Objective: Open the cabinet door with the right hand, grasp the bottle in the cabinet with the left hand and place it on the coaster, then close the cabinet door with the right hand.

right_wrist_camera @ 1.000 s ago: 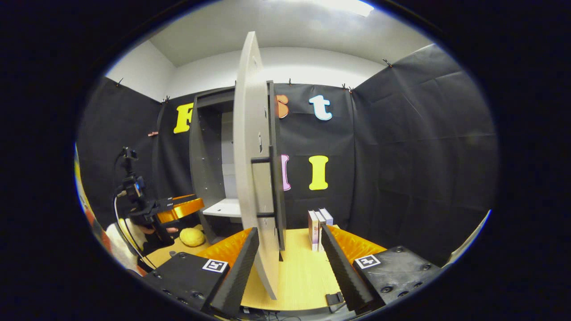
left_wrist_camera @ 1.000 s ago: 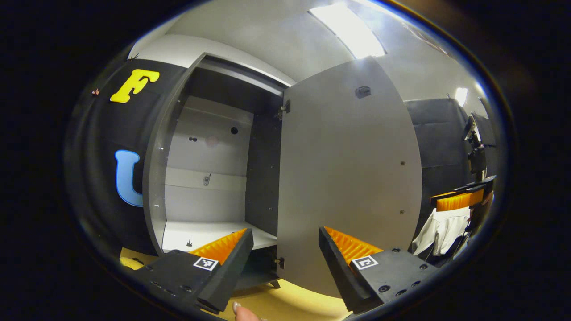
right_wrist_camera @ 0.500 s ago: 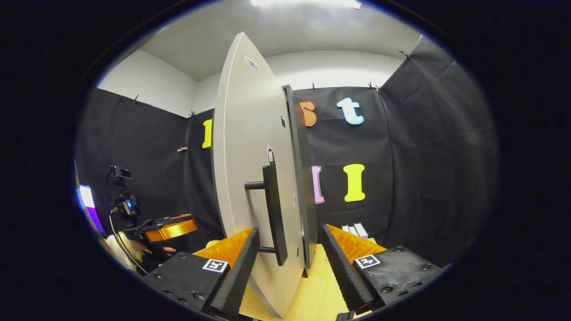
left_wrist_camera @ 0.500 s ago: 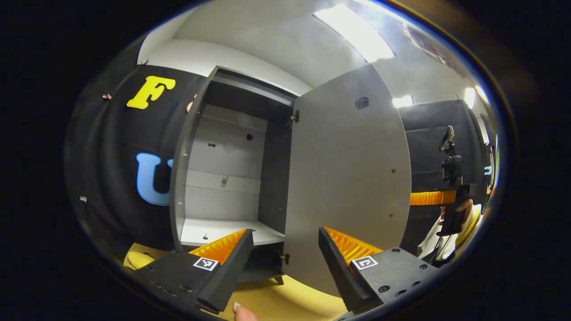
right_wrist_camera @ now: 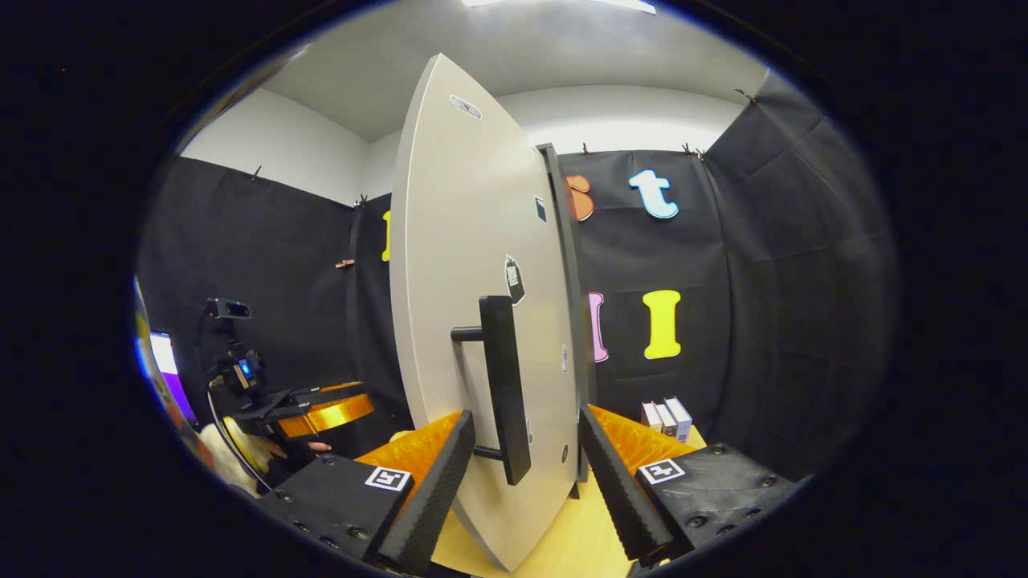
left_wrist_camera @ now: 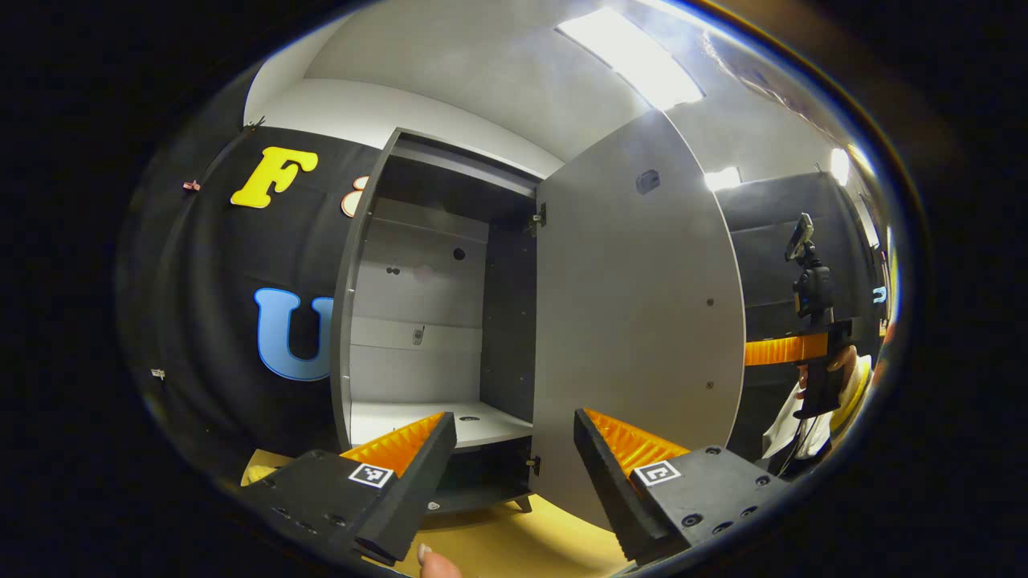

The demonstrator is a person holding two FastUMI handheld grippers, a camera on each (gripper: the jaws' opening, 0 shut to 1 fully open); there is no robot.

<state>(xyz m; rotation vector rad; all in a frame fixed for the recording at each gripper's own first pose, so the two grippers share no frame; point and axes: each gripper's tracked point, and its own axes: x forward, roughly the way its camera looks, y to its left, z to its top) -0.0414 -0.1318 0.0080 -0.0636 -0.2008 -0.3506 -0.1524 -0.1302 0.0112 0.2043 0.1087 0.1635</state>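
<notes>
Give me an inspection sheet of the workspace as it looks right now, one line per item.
Surface: yellow wooden tabletop under the cabinet.
Job's things: cabinet open, grey door swung wide, black handle on its front; white shelf inside; bottle and coaster: nothing seen.
Clutter: a few books standing on the table by the booth wall.
Grippers: left tongs open, holding nothing, pointed at the cabinet; right tongs open, the door handle between the fingers, not clamped.
Cables: a cable hangs below the left gripper.
Surroundings: black cloth walls, white ceiling with a light panel.
</notes>
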